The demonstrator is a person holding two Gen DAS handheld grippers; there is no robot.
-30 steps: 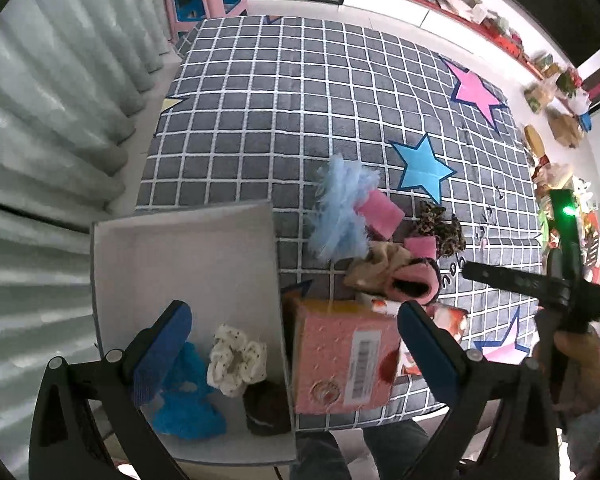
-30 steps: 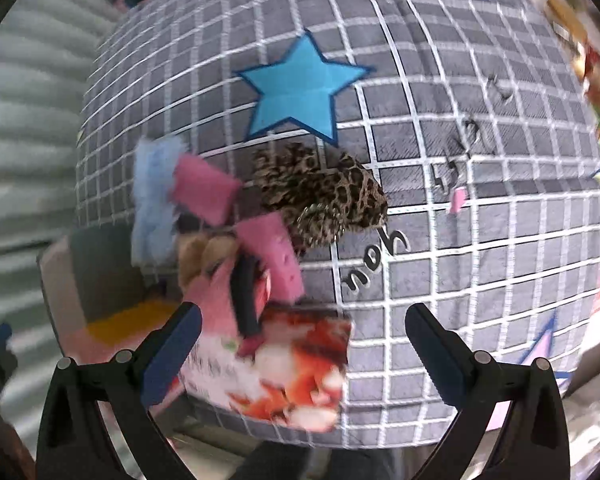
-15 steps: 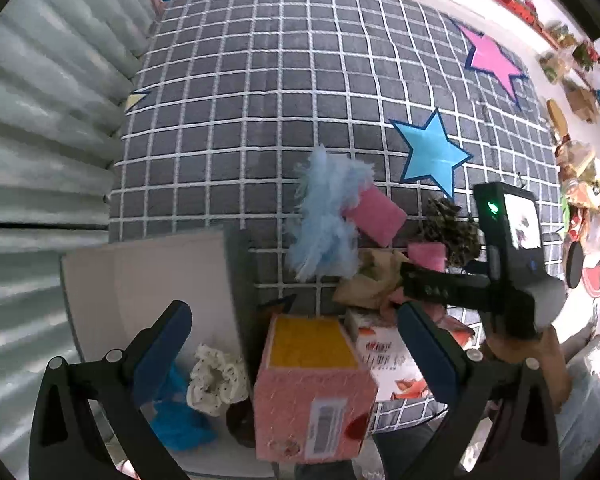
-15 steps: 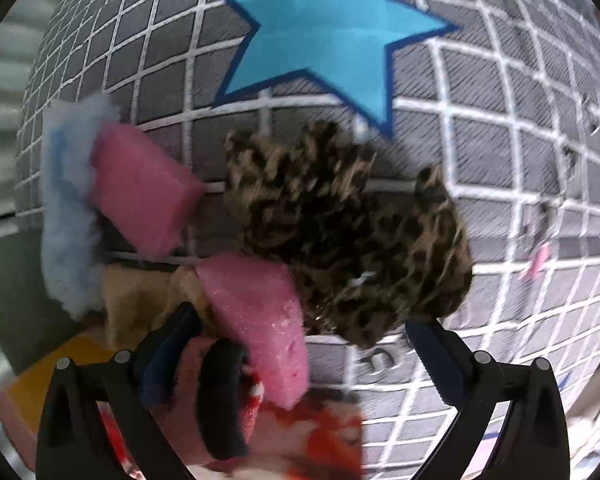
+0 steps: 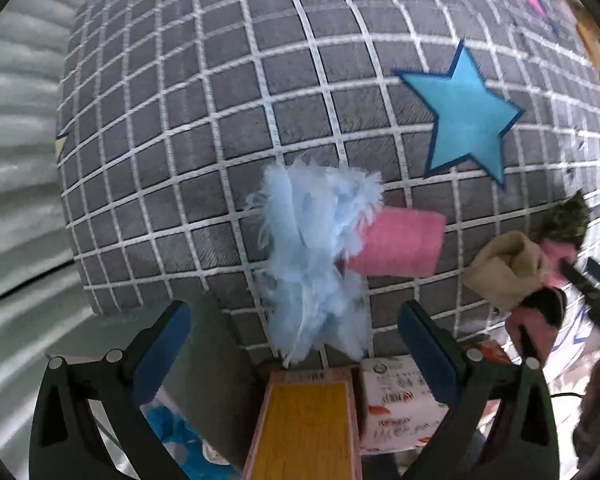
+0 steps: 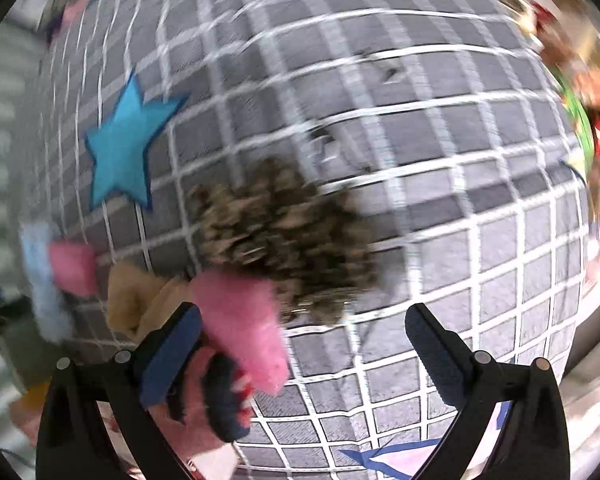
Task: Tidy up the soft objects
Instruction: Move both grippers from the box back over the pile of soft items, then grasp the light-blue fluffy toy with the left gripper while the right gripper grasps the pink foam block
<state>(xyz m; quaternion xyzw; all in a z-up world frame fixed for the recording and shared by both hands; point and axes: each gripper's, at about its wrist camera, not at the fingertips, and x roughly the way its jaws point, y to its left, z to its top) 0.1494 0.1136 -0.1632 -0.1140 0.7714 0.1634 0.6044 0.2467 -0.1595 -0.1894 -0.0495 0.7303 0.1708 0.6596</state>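
A fluffy light-blue scrunchie (image 5: 312, 256) lies on the grey checked mat, partly over a pink sponge (image 5: 396, 242). My left gripper (image 5: 294, 350) is open and empty, its fingers just short of the blue scrunchie. A tan cloth (image 5: 508, 276) and a pink-and-black slipper (image 5: 536, 320) lie to the right. In the right wrist view a leopard-print scrunchie (image 6: 288, 236) lies ahead, with a second pink sponge (image 6: 244, 324) beside it. My right gripper (image 6: 304, 352) is open and empty, close over the sponge and leopard scrunchie. The view is blurred.
A pink box with a yellow top (image 5: 304, 428) and a tissue pack (image 5: 396, 404) stand below the left gripper. A grey bin (image 5: 204, 412) with a blue item (image 5: 172, 428) sits at lower left. A blue star (image 5: 464, 120) marks the mat. Toys line the far right (image 6: 580, 92).
My left gripper moved forward past the bin to the blue scrunchie. My right gripper swung right and dropped close over the leopard scrunchie and pink sponge. Both stayed open.
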